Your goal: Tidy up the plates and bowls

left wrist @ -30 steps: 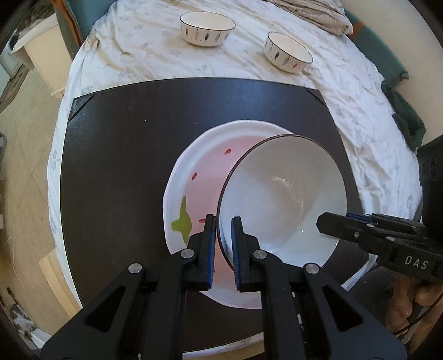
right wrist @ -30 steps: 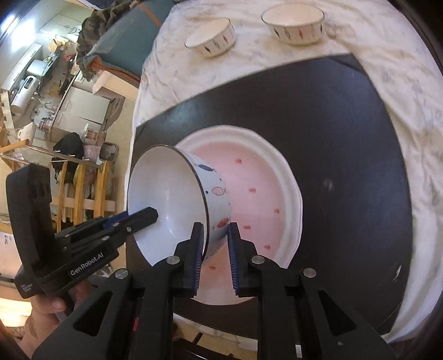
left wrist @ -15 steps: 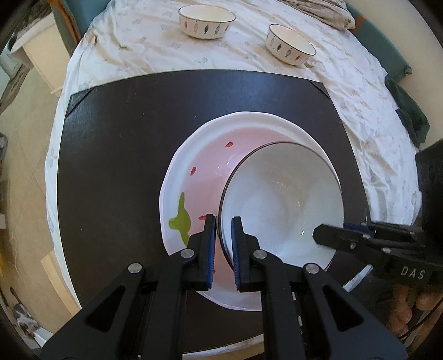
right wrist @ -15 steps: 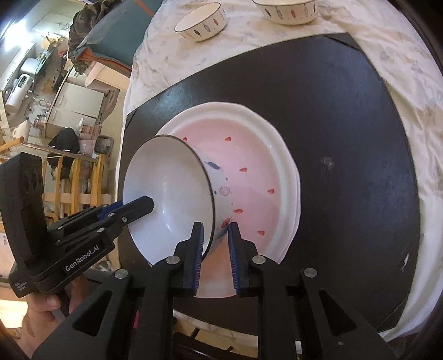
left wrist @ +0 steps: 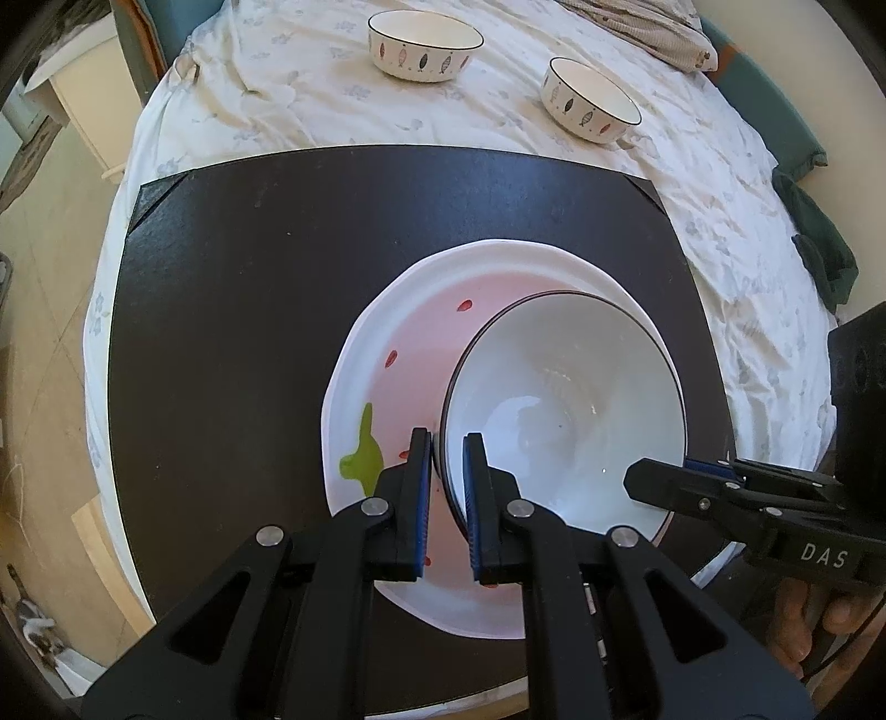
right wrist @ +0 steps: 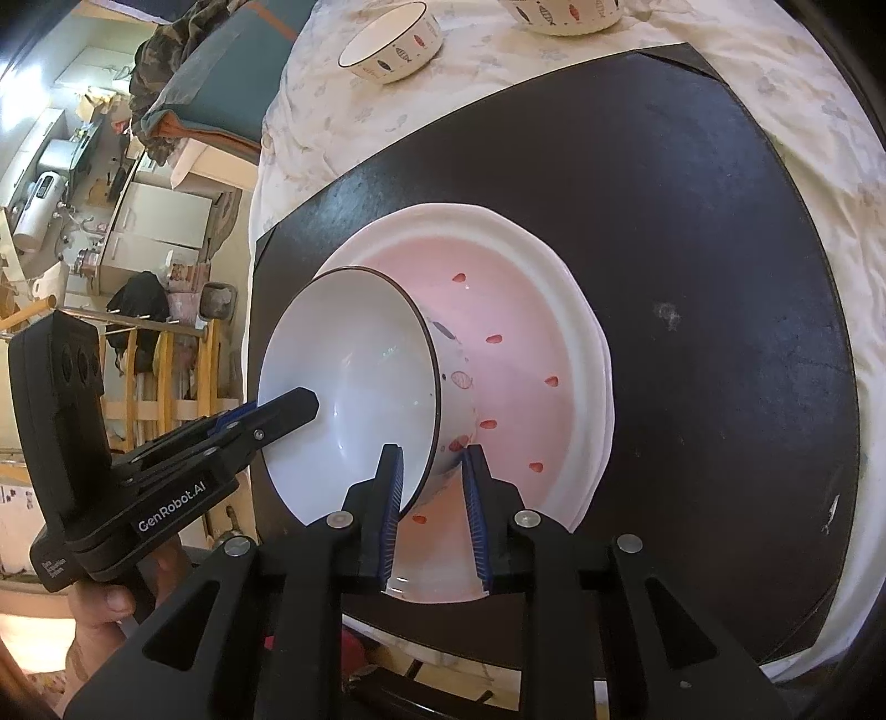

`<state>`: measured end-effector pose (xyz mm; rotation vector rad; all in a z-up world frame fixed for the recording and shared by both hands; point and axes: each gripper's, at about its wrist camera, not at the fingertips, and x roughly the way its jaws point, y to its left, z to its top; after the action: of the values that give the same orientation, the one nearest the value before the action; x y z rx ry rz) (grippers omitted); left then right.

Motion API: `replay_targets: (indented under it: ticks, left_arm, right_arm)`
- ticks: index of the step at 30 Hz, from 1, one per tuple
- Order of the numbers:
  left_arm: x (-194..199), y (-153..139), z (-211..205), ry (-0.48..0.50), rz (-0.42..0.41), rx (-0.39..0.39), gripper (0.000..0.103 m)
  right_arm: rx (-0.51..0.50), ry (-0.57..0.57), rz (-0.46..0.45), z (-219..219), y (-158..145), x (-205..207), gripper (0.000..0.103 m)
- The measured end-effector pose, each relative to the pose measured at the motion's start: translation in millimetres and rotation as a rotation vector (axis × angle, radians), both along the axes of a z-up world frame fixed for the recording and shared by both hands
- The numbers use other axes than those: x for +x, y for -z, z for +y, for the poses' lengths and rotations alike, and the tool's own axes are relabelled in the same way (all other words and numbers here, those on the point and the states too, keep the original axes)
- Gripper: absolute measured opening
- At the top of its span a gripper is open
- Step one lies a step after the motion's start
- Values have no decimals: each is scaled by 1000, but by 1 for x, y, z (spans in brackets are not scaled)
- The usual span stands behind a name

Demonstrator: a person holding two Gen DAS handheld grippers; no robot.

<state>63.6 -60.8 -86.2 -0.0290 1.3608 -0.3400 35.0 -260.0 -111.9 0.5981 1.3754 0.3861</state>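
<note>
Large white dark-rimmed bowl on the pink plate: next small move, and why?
Probably let the left gripper open too. The large white dark-rimmed bowl looks set on the pink plate, its rim pinched by that gripper, while the right gripper jaws are opening around the rim.

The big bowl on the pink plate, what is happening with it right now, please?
A person with a gripper in each hand is setting the large white bowl onto the pink plate, which lies on a dark mat. The left gripper is shut on the bowl's rim. The right gripper straddles the opposite rim, its jaws opening and the pads no longer pressing. Two smaller bowls stand apart on the white cloth.
</note>
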Motion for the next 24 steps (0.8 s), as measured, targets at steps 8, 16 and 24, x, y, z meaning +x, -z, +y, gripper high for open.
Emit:
replay_targets:
  ticks: [8,16,24]
  left_arm:
    - [-3,-8,-1,14,-57,54,20]
    - [-10,-16,-5,38,-113,102,47]
    - [-14,-42,20,-31,-181,67,62]
  right_arm:
    - [-22,-11,-15,1,-3,1,25]
    - [-74,-5,-73,-1,-13,0,60]
    - [-46,114,-179,-29,-36,-3,74]
